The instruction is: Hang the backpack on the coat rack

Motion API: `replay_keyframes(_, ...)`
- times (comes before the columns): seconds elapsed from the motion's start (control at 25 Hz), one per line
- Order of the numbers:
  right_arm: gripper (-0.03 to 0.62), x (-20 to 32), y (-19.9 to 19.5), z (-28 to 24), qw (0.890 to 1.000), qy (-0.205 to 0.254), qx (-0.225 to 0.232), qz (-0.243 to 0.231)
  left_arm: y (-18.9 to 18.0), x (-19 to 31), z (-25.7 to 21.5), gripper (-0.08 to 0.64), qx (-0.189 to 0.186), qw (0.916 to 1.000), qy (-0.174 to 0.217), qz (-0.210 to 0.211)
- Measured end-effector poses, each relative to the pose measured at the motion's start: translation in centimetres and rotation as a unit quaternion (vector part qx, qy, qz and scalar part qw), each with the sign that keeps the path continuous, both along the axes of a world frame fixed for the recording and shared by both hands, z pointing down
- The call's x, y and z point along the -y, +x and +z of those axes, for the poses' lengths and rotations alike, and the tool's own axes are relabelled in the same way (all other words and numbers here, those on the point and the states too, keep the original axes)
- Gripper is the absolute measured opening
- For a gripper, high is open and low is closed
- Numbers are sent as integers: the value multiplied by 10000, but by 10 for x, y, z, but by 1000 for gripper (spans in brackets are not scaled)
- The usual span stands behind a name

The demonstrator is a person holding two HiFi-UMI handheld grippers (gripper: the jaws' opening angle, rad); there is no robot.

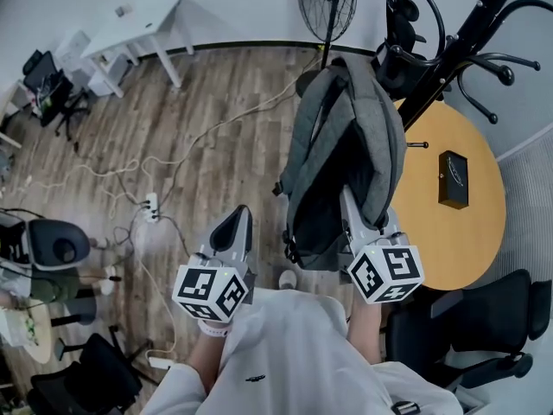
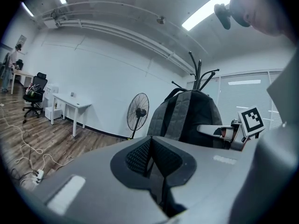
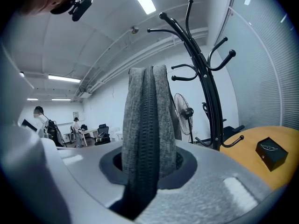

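Grey woven fabric with a dark zip up its middle is pinched by the right tongs (image 3: pixel 147 167). It belongs to the backpack (image 1: pixel 346 145), which is held up in the air close beside the black coat rack (image 1: pixel 449 59) and is not yet on any hook. The left tongs (image 1: pixel 235 227) hang apart to its left, pressed together with nothing in them. Each pair carries a marker cube (image 1: pixel 210 292) of black-and-white squares, with no words I can read.

A small black box (image 1: pixel 453 180) lies on the round wooden tabletop (image 1: pixel 449 249); the pale emblem on its lid is too small to make out. The tabletop's curved edge runs just under the pack, the rack stands at its far edge, and a black office chair (image 1: pixel 492 318) crowds its near side. Leftward the wood floor (image 1: pixel 199 119) opens wide, crossed by loose cables (image 1: pixel 130 171) and a power strip (image 1: pixel 151 206). A standing fan (image 1: pixel 328 3) is behind the pack.
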State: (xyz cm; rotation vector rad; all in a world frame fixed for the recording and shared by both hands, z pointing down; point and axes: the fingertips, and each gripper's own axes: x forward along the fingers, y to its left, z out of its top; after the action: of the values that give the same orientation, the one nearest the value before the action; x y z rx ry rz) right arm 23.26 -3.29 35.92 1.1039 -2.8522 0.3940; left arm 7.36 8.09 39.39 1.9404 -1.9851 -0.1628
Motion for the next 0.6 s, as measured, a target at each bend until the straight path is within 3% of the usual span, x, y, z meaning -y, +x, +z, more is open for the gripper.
replay_keyframes(0.24, 92, 26, -19, 5, 9997, -154, 49, 173, -19, 36, 1, 15, -74, 9996, 43, 273)
replay_keyframes(0.6, 92, 79, -77, -2, 9983, -106, -1, 568, -78, 110, -7, 15, -141, 9966, 105, 801)
